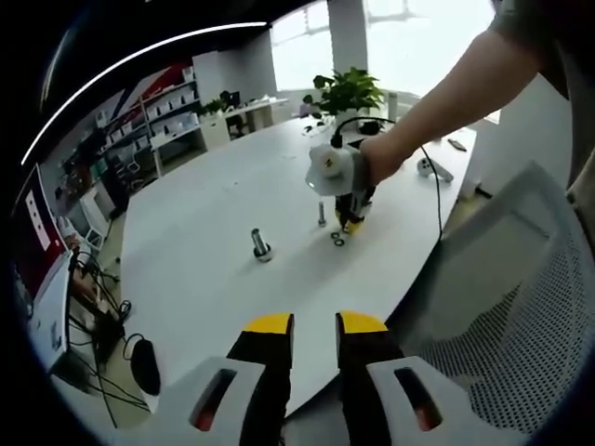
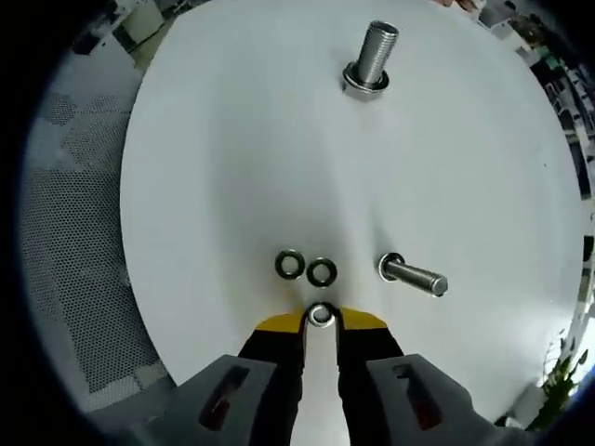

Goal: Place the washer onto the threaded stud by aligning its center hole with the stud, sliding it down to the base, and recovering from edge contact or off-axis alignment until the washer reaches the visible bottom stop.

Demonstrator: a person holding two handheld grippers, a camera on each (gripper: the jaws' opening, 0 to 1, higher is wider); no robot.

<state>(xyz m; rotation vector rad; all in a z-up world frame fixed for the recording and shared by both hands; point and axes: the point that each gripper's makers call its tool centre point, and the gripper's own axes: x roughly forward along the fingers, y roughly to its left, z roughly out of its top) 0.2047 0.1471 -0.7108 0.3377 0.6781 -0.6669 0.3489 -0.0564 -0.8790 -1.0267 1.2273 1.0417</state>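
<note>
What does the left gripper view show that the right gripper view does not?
Left gripper view alone: a person's hand, a plant, shelves and a mesh chair. Right gripper view alone: a washer between the right tool's tips, and a washer already around the large stud's base. Shared: white table, both studs, loose washers.

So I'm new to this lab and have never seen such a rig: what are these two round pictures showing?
A person holds a two-jaw gripper in each hand, and a fisheye camera rides on each. The left gripper view looks across a white table at the right gripper working. The right gripper view looks down: its yellow-tipped jaws pinch a washer. Two loose washers lie just ahead, beside a thin threaded stud and, farther off, a thick stud. The left gripper holds nothing.
</note>
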